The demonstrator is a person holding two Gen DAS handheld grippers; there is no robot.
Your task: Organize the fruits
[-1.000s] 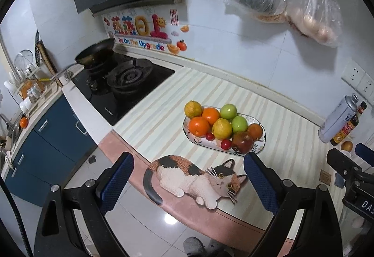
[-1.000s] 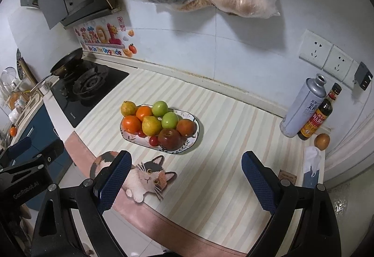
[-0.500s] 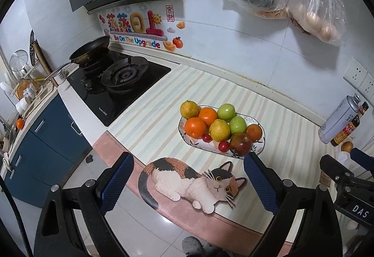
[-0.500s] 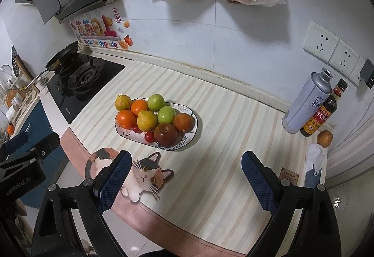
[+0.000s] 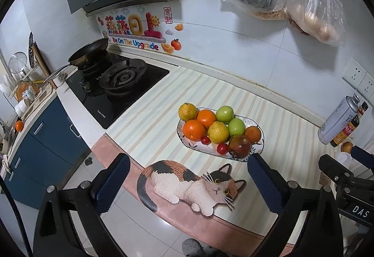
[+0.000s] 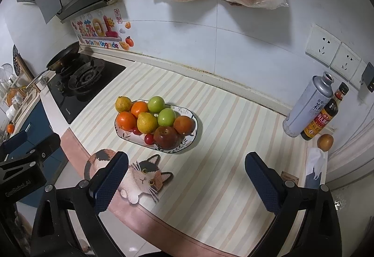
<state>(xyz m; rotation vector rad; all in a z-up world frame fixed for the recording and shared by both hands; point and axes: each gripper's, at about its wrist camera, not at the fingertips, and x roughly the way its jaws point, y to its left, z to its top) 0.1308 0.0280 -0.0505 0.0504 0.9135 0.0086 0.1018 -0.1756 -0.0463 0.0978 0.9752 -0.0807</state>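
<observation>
**Two hand-held grippers poised before a full fruit plate**

Left wrist view: the left hand-held gripper (image 5: 188, 181) hangs with its blue-padded fingers (image 5: 113, 183) spread wide and nothing between them, above the front edge of the striped tabletop (image 5: 149, 126). Beyond it lies a flat cat-shaped mat (image 5: 189, 183), and just behind the mat sits the oval patterned ceramic plate (image 5: 187, 143) piled with fruit: a round orange (image 5: 193, 130), a yellow lemon (image 5: 218, 132), two green apples (image 5: 236, 126), a dark red apple (image 5: 239, 146) and small red cherry tomatoes (image 5: 222, 148). A black gas stove (image 5: 116, 91) with a dark frying pan (image 5: 90, 53) stands well apart at the far left. A grey metal canister (image 5: 336, 123) stands at the far right.

Right wrist view: the right hand-held gripper (image 6: 187, 183) is likewise spread wide and empty, over the tabletop's near edge. The plate (image 6: 190, 140) rests ahead and slightly left, its fruit heaped and touching. At the far right, the canister (image 6: 306, 107) and a dark sauce bottle (image 6: 323, 116) stand side by side near the wall, with a single brownish round fruit (image 6: 325, 142) just in front of them.
</observation>
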